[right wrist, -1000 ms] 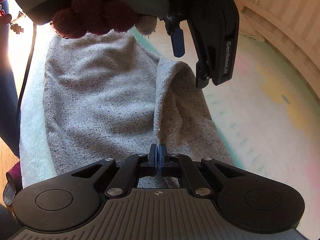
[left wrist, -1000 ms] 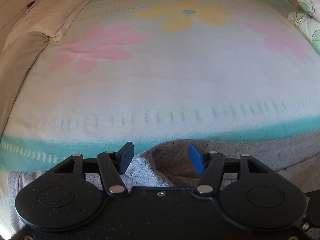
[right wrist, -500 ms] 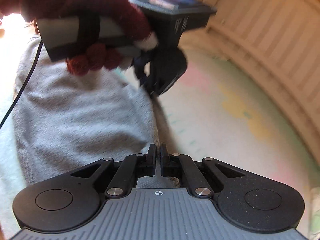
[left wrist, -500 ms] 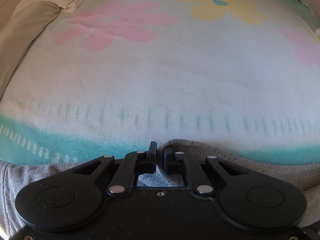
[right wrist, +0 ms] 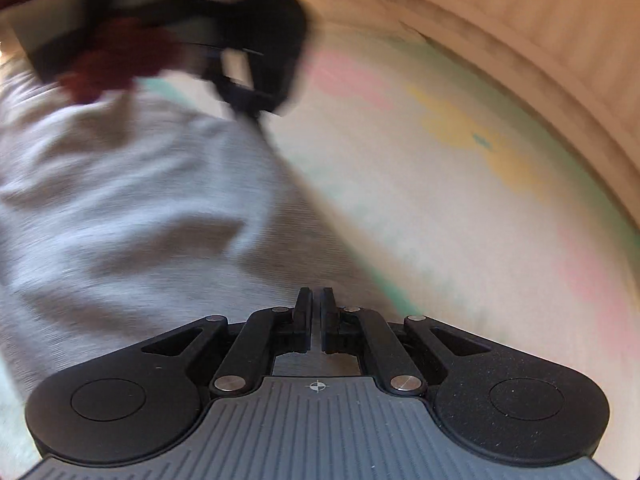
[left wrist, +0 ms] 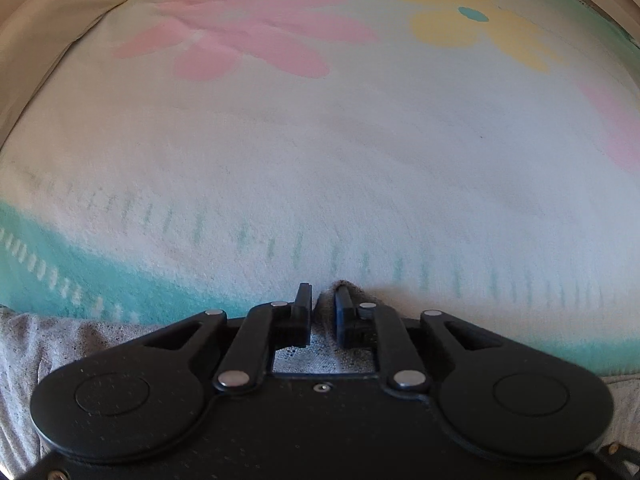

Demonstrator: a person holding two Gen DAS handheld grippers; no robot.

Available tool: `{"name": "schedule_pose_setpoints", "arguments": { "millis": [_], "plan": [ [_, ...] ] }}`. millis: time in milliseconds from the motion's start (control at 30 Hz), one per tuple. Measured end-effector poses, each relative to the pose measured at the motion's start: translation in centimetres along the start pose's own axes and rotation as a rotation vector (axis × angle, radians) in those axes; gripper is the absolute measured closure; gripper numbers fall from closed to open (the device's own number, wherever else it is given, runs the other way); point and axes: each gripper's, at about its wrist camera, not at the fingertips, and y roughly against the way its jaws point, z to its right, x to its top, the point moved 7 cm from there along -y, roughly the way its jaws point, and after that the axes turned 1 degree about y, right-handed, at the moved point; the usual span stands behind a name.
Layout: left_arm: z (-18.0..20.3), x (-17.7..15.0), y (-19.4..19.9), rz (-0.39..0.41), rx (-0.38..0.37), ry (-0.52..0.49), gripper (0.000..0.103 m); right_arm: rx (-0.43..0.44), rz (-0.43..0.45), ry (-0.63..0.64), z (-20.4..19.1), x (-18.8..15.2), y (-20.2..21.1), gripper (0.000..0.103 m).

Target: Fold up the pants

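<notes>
Grey speckled pants point(right wrist: 120, 200) lie on a flowered blanket point(left wrist: 320, 140), and their cloth point(left wrist: 48, 344) also shows under the tool in the left wrist view. My left gripper point(left wrist: 322, 304) has a bunched fold of the pants edge filling the narrow gap between its jaws, which are opening slightly. In the blurred right wrist view that left gripper point(right wrist: 256, 92) hangs over the far pants edge, held by a hand in a dark red glove point(right wrist: 108, 64). My right gripper point(right wrist: 316, 308) is shut on the near pants edge, its jaws almost touching.
A beige pillow point(left wrist: 48, 12) lies at the blanket's upper left corner. A pale wooden bed rail point(right wrist: 560, 40) curves along the blanket's far side. A wide stretch of blanket with pink and yellow flowers lies beyond the pants.
The left jaws went from wide open to closed on the pants edge, then parted a little. Both grippers shifted over the blanket with the cloth, and the right view has swung and blurred.
</notes>
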Motion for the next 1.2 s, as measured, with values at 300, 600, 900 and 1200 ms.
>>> {"name": "schedule_pose_setpoints", "arguments": {
  "millis": [300, 600, 900, 1200],
  "plan": [
    [-0.1, -0.1, 3.6, 0.149, 0.05, -0.027, 0.074, 0.03, 0.012, -0.267, 4.5, 0.1, 0.8, 0.099],
    [3.0, -3.9, 0.6, 0.066, -0.029, -0.14, 0.069, 0.153, -0.04, -0.251, 1.2, 0.9, -0.1, 0.099],
    [2.1, -1.5, 1.7, 0.121, 0.008, -0.049, 0.068, 0.088, -0.064, -0.392, 5.0, 0.3, -0.1, 0.099],
    [4.5, -13.1, 5.8, 0.057, -0.078, -0.233, 0.061, 0.24, -0.229, -0.342, 1.7, -6.9, 5.6, 0.099]
  ]
}}
